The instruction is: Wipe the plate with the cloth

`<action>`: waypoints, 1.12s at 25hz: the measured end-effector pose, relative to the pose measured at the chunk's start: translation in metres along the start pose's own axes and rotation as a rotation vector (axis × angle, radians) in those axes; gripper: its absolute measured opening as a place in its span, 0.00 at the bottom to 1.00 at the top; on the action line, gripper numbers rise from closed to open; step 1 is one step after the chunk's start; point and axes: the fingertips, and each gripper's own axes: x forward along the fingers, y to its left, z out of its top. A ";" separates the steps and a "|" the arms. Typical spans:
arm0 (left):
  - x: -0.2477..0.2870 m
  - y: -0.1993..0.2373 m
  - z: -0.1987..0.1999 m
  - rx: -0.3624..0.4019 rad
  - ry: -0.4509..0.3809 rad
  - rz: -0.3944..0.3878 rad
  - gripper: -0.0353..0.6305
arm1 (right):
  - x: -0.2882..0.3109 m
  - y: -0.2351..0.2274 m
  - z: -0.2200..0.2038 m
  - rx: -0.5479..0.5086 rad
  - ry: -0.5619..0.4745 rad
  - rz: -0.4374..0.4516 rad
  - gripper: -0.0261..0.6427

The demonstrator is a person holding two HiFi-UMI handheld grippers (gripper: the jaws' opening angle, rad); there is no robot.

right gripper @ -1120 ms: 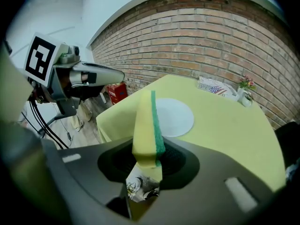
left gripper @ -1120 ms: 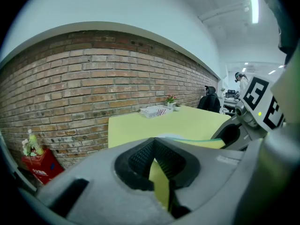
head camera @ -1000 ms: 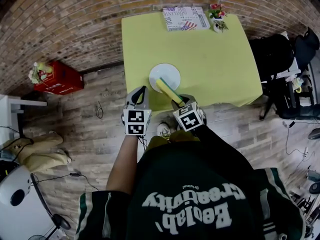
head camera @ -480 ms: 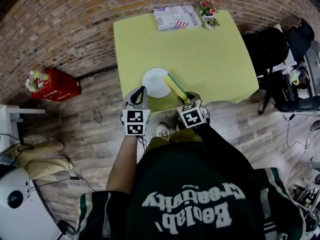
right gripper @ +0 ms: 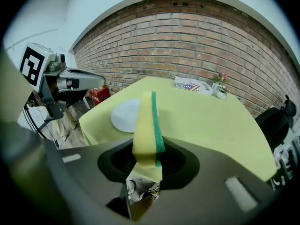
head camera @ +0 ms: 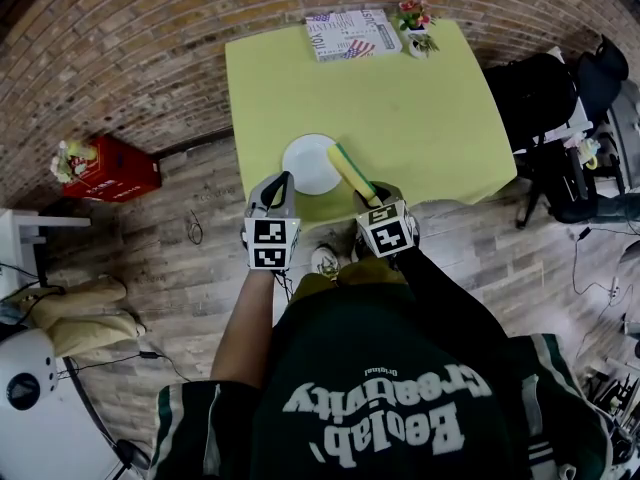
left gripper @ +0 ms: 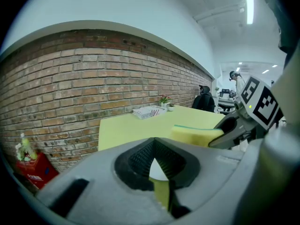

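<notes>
A white plate lies near the front edge of the yellow-green table. My right gripper is shut on a yellow sponge with a green scouring side. The sponge sticks out over the table edge, just right of the plate. In the right gripper view the sponge stands on edge between the jaws, with the plate beyond it to the left. My left gripper hovers at the table's front edge below the plate, jaws closed with nothing between them. The left gripper view shows the sponge at its right.
A flag-patterned box and a small flower pot stand at the table's far edge by the brick wall. A red crate sits on the wooden floor at the left. Black chairs and bags crowd the right side.
The head view has shifted, so the table sits a little further left. The sponge now points past the plate's right rim instead of over its lower part. Both grippers keep their grip states.
</notes>
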 end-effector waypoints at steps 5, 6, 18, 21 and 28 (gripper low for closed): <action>-0.002 -0.003 -0.002 0.000 0.000 0.004 0.06 | -0.002 0.032 0.006 -0.032 -0.048 0.114 0.23; -0.003 -0.003 -0.003 0.001 0.000 0.005 0.06 | -0.002 0.040 0.006 -0.046 -0.049 0.135 0.23; -0.022 0.009 -0.010 -0.015 0.003 0.047 0.06 | 0.003 0.092 -0.004 -0.134 0.000 0.233 0.23; -0.023 0.007 -0.011 -0.016 -0.002 0.048 0.06 | 0.004 0.088 -0.005 -0.129 -0.008 0.221 0.23; -0.020 0.004 -0.007 -0.015 -0.012 0.036 0.06 | 0.000 0.058 -0.011 -0.069 0.010 0.142 0.23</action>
